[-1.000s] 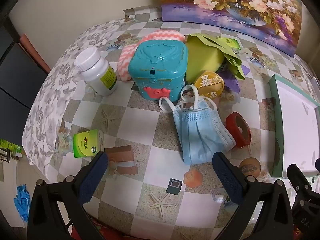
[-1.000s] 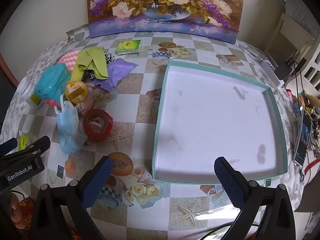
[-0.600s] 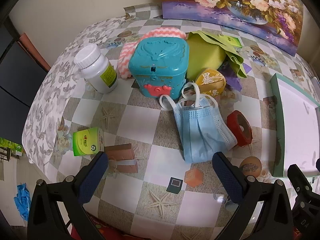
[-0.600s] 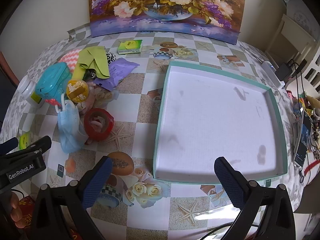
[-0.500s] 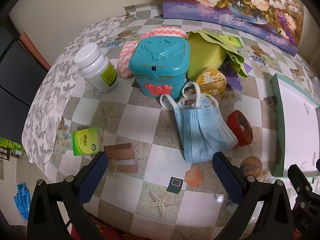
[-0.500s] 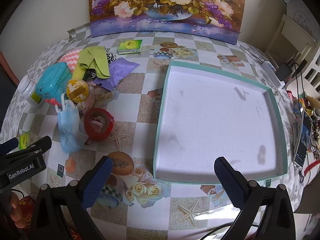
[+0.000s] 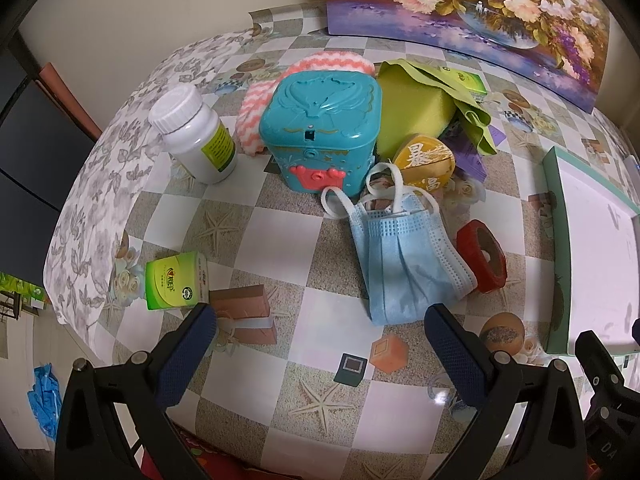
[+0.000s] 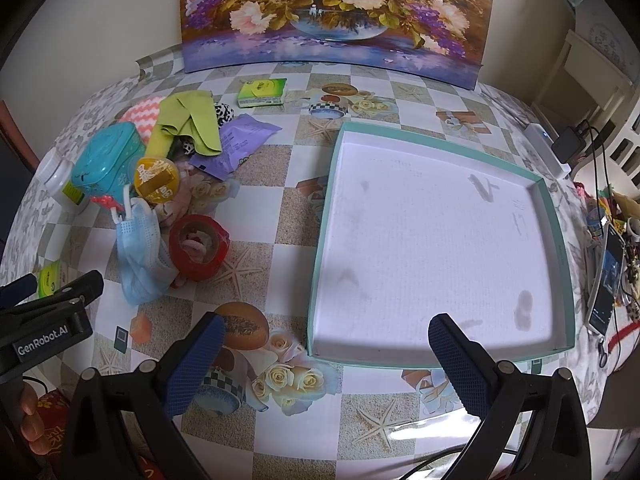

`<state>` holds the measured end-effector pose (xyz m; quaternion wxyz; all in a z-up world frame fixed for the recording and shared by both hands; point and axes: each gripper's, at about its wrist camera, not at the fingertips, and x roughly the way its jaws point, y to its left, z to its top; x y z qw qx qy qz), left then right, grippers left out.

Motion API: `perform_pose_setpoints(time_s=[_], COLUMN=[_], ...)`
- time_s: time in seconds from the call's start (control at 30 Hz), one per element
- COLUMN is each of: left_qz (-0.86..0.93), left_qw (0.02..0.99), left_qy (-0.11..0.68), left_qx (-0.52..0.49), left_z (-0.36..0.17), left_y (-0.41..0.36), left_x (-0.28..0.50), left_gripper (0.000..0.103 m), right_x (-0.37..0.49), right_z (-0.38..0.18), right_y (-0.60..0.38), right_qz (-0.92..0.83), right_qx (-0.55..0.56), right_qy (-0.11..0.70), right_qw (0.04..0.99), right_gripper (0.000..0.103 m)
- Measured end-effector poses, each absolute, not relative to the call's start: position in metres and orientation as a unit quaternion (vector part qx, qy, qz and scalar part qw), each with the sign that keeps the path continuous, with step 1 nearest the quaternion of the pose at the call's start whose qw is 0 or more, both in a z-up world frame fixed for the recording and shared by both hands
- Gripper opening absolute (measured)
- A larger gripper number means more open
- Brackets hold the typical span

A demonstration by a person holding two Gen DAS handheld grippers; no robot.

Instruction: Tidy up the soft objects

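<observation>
Just beyond the open, empty left claw, the face mask should be pinched mid-pleat, clear of the red tape roll.

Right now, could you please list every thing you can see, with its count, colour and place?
face mask: 1, light blue, table centre.
tape roll: 1, red, right of mask.
toy box: 1, teal, behind mask.
bottle: 1, white, left of box.
cloth: 1, green, behind box.
striped cloth: 1, pink-white, behind box.
tissue packs: 2, green, left edge and far back.
tray: 1, teal rim, right.
left gripper: open.
right gripper: open.
</observation>
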<state>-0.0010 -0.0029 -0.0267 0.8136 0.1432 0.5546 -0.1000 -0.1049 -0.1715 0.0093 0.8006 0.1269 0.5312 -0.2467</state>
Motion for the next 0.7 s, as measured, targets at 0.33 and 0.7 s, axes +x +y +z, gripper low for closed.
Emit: perform_pose_setpoints(time_s=[0.33, 0.7], left_qz=[-0.100, -0.100], left_qw=[0.813, 0.813], left_qy=[0.555, 0.556], left_qx=[0.143, 0.142], left_z=[-0.0265, -0.0272], left_y=[-0.0031, -0.0031], left_x=[-0.0010, -0.0013], left_gripper=[0.103, 0.103], right_x=[-0.1045, -0.1043], right_z=[0.0089, 0.0081], right_y=[-0.1709, -0.1699], right_qz=[-0.246, -0.246], right_qx=[0.127, 0.126], right_qy=[0.531, 0.532], right_qw=[0.801, 0.800], right_gripper=[0.103, 0.103])
